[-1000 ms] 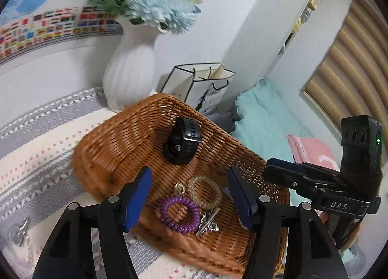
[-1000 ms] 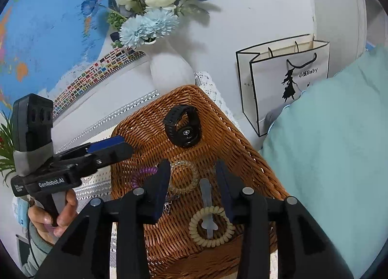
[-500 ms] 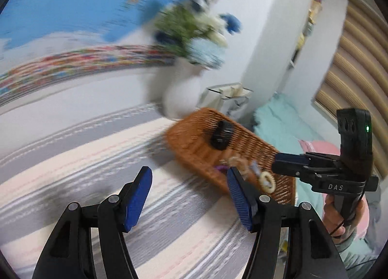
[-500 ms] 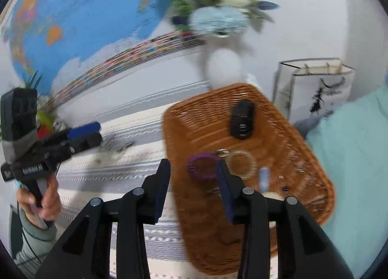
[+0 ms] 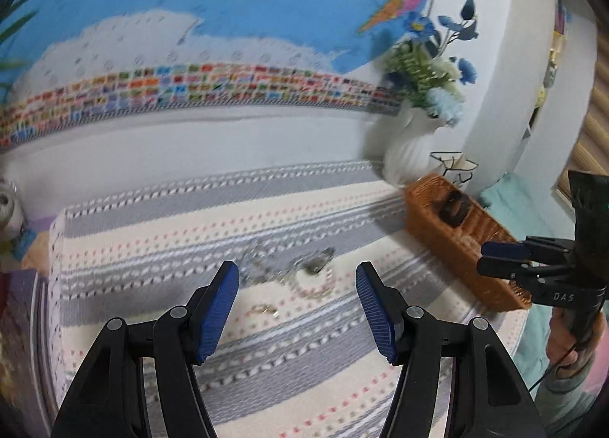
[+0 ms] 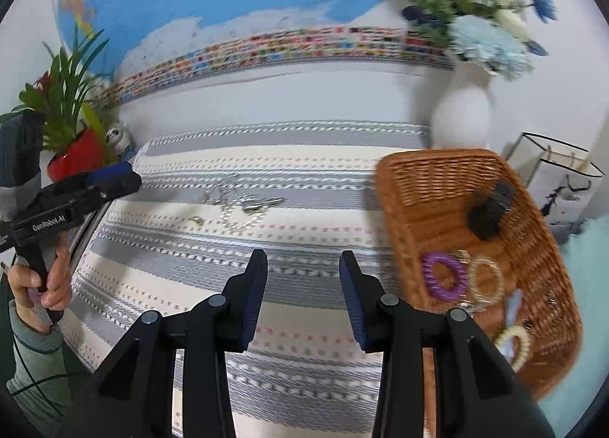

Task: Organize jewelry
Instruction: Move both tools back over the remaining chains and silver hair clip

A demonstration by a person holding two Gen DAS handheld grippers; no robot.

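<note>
A small heap of silver jewelry [image 5: 293, 270] lies on the striped cloth, just beyond my open, empty left gripper [image 5: 297, 308]; it also shows in the right wrist view [image 6: 243, 206]. A small gold piece [image 5: 262, 309] lies nearer, between the left fingers. The wicker basket [image 6: 430, 175] at the right holds a black watch [image 6: 489, 209], a purple coil hair tie [image 6: 443, 276], a clear coil tie [image 6: 485, 280] and a cream coil tie [image 6: 514, 346]. My right gripper [image 6: 302, 301] is open and empty over the cloth, left of the basket.
A white vase of blue flowers [image 6: 462, 110] stands behind the basket [image 5: 456, 232]. A white gift bag [image 6: 555, 171] stands at the far right. A red pot with a green plant [image 6: 72, 156] stands at the cloth's far left. A world map covers the wall.
Both grippers have swung left, away from the basket, over the striped cloth. The loose silver jewelry has come in front of the left gripper. Both stay open and empty.
</note>
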